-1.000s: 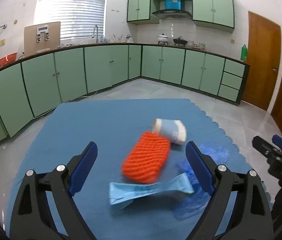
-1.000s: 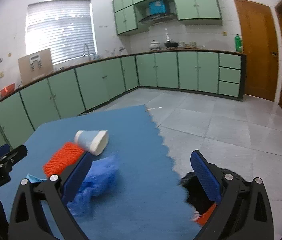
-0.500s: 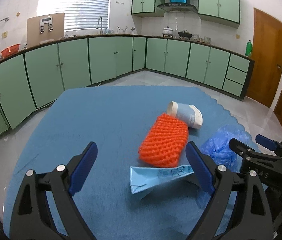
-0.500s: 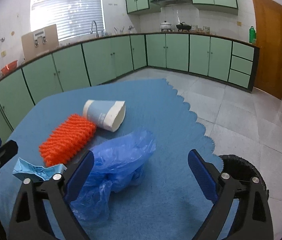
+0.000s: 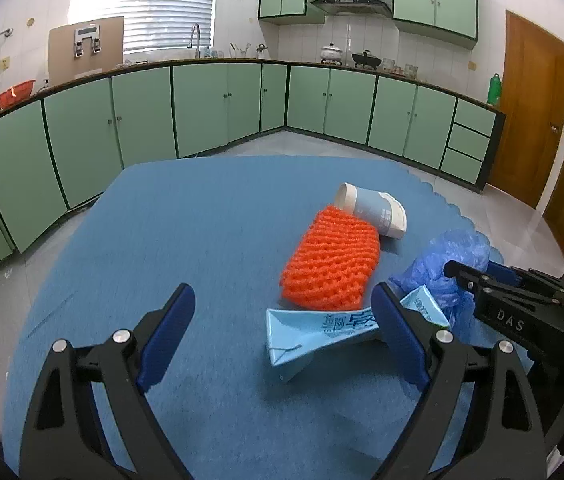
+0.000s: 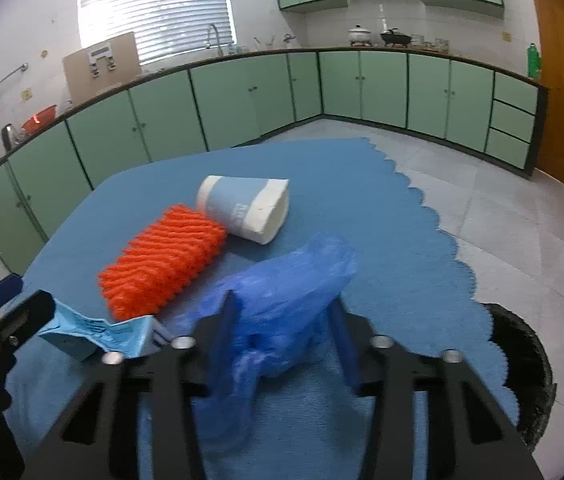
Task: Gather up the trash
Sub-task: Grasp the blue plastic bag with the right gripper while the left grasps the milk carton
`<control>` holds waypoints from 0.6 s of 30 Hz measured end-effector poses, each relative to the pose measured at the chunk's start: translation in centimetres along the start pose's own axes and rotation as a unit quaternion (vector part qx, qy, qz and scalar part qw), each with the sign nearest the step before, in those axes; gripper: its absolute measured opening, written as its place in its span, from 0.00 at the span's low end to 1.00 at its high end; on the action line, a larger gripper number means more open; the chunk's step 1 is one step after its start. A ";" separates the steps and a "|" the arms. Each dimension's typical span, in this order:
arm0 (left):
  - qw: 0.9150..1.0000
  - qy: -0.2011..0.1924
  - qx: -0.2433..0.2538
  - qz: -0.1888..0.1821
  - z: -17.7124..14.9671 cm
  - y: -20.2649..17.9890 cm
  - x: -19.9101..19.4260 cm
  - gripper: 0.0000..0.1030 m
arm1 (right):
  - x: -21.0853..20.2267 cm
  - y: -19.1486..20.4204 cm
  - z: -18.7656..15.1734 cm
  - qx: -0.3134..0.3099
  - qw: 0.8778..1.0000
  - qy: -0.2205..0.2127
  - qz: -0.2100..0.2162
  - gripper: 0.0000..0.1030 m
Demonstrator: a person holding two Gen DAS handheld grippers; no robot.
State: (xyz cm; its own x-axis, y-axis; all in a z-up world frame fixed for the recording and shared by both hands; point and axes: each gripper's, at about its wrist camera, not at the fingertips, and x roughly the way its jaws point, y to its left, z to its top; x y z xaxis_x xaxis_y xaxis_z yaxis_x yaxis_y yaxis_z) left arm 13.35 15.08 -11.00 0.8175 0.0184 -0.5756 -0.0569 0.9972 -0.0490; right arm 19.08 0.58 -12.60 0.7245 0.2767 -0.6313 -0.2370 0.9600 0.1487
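Right claw (image 6: 286, 320) around blue bag (image 6: 282, 300)

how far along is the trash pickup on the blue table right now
Early. Nothing visibly binned: the black bin beside the blue table shows no trash that I can make out. In hand: the right hand-held gripper brackets the blue plastic bag, fingers partly closed, grip uncertain. Left: orange foam net, paper cup and light blue carton; the left hand-held gripper is open by the carton.
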 end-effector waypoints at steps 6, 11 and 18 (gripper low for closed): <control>1.000 0.006 0.005 -0.003 -0.3 -0.2 0.0 0.85 | -0.2 -0.3 -0.1 0.006 1.000 -0.006 0.008 0.13; 1.000 0.015 0.008 -0.004 -0.7 -0.5 0.2 0.85 | -0.9 -0.2 0.1 -0.003 1.000 -0.012 0.010 0.05; 1.000 0.023 0.010 -0.002 -1.1 -0.1 0.1 0.85 | -2.5 -1.1 0.4 0.005 1.000 -0.029 -0.001 0.05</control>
State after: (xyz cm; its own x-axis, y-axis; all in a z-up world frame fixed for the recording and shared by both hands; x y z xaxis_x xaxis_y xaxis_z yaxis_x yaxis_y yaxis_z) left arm 12.81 14.93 -11.99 0.7907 0.0109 -0.6121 -0.0415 0.9985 -0.0358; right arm 17.79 -1.14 -10.84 0.7618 0.2769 -0.5857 -0.2299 0.9608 0.1553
